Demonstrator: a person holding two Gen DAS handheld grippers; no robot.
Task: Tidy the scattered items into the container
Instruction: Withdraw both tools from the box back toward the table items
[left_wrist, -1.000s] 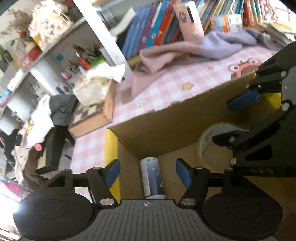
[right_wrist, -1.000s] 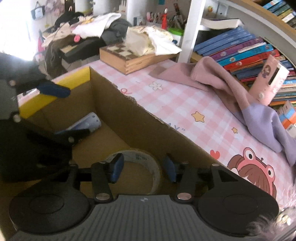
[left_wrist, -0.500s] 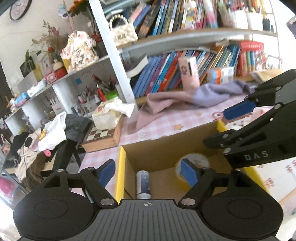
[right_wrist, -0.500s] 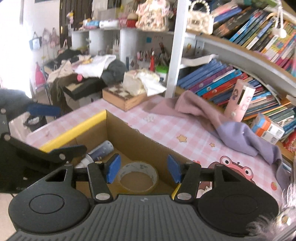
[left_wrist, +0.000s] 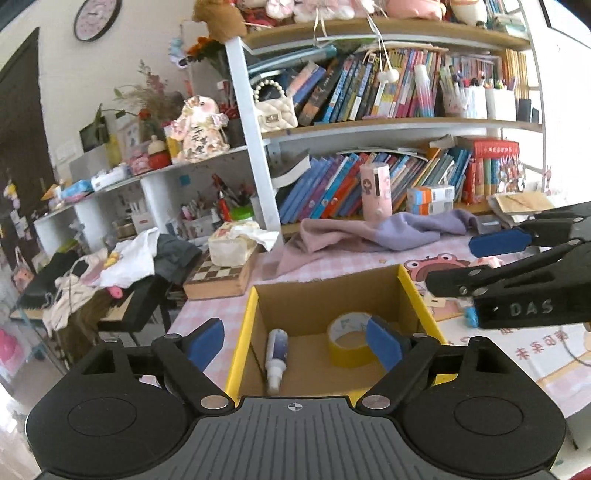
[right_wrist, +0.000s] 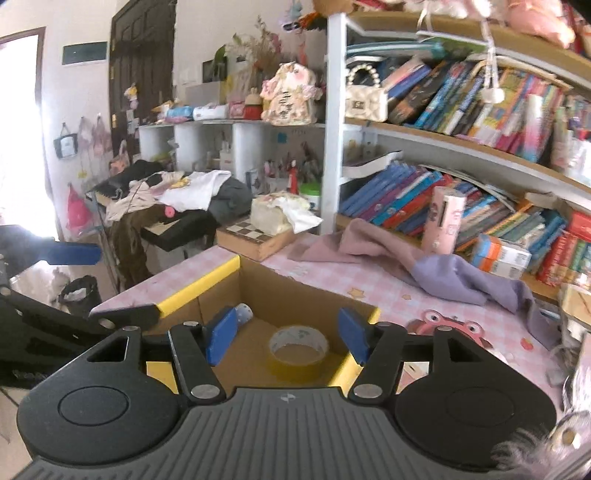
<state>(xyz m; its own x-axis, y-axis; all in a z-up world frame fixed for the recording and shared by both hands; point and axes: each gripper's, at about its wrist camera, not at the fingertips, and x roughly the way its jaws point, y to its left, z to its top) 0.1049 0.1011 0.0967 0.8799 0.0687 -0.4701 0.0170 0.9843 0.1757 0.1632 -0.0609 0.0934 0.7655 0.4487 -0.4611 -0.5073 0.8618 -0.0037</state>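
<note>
A: Why are both grippers empty?

B: The left gripper (left_wrist: 295, 341) and right gripper (right_wrist: 288, 334) have just been opening, nothing between the jaws, apparently clearing for another pick.

A: And the yellow-edged cardboard box (left_wrist: 325, 291) by the pink checked desk (right_wrist: 373, 280) corner?

B: It holds a white-capped blue spray bottle (left_wrist: 276, 353) and a yellow tape roll (right_wrist: 298, 352).

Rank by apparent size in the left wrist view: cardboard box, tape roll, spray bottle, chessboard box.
1. cardboard box
2. chessboard box, though it sits farther back
3. tape roll
4. spray bottle, close to the tape roll
</note>
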